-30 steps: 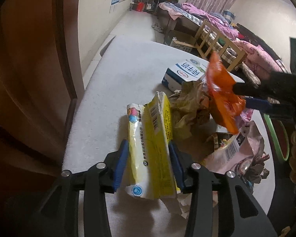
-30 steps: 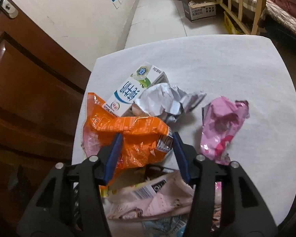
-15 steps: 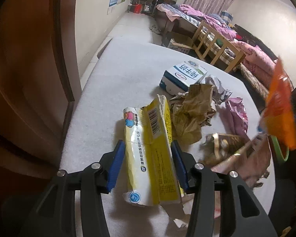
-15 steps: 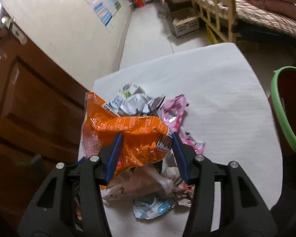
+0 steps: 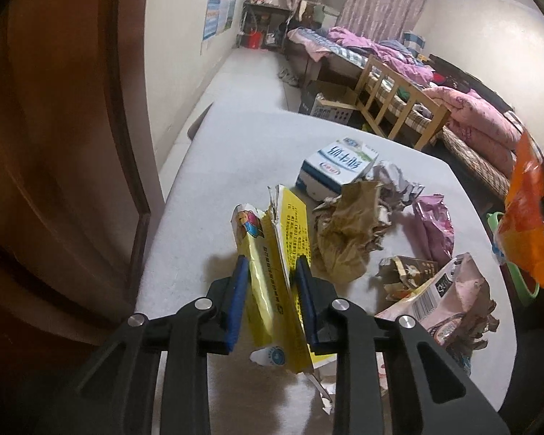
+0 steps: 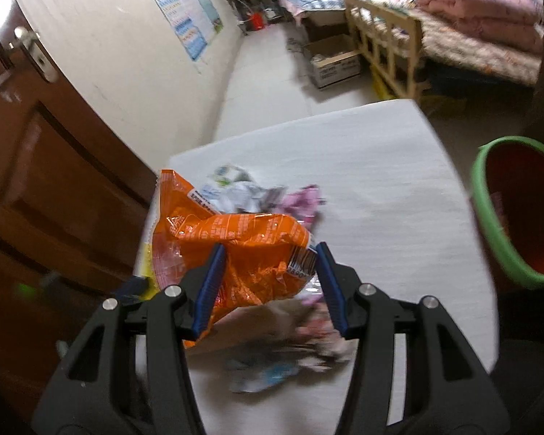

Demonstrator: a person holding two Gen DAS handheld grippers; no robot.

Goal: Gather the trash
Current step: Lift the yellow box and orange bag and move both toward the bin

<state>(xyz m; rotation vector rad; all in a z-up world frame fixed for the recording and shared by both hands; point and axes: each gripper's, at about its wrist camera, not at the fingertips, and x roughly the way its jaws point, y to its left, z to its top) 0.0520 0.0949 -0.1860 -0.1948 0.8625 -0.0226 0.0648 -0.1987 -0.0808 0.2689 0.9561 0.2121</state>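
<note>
Now the right gripper [image 6: 268,282] pinches the orange bag [image 6: 243,250] up off the worktop [image 6: 380,188], and the green bin [image 6: 504,253] sits to its right. The left gripper [image 5: 272,301] is closing on the yellow wrapper [image 5: 272,272], which runs long from near to far.

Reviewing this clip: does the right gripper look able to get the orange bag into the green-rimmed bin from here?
Probably yes. The right gripper is shut on the orange bag, lifted clear of the trash pile, and the green-rimmed bin stands open beside the table's edge, with nothing visible in between.
</note>
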